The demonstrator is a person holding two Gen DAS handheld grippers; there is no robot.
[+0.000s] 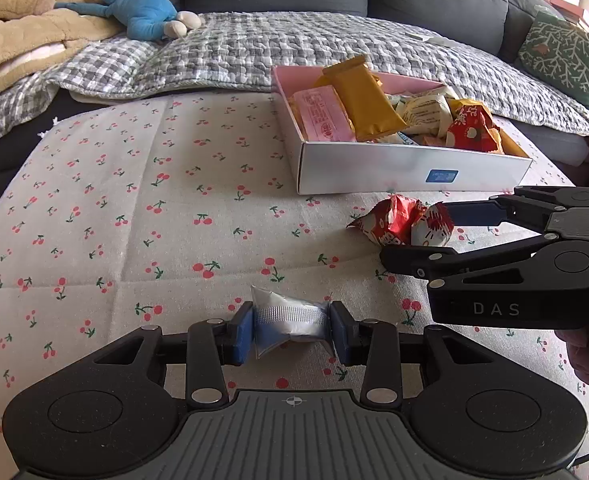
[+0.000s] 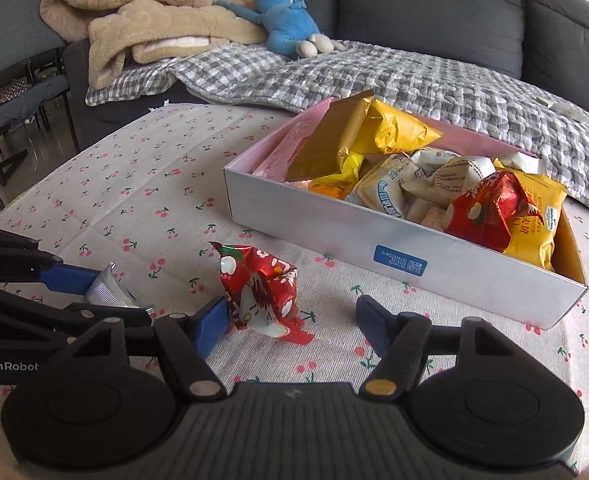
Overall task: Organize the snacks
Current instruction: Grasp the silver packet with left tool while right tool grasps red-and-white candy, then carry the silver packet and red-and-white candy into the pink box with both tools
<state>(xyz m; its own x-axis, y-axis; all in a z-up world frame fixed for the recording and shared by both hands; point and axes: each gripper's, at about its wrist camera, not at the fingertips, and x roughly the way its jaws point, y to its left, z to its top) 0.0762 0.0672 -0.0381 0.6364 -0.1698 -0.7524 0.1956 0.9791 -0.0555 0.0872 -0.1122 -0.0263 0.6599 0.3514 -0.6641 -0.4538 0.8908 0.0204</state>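
Observation:
My left gripper (image 1: 290, 330) is shut on a small silver snack packet (image 1: 288, 320), low over the cherry-print tablecloth (image 1: 134, 220); the packet also shows in the right wrist view (image 2: 108, 290). My right gripper (image 2: 290, 320) is open around a red snack packet (image 2: 262, 292) that lies on the cloth, its left pad touching the packet, its right pad apart. The same red packet (image 1: 402, 224) shows in the left wrist view beside the right gripper (image 1: 426, 236). A white box (image 2: 374, 240) with pink inner walls holds several snack packets.
The box (image 1: 374, 172) stands at the table's far right. Behind the table is a grey sofa with a checked quilt (image 1: 294, 48), a beige blanket (image 2: 142, 20), a blue plush toy (image 2: 290, 16) and a green cushion (image 1: 562, 56). A chair (image 2: 10, 80) stands at the left.

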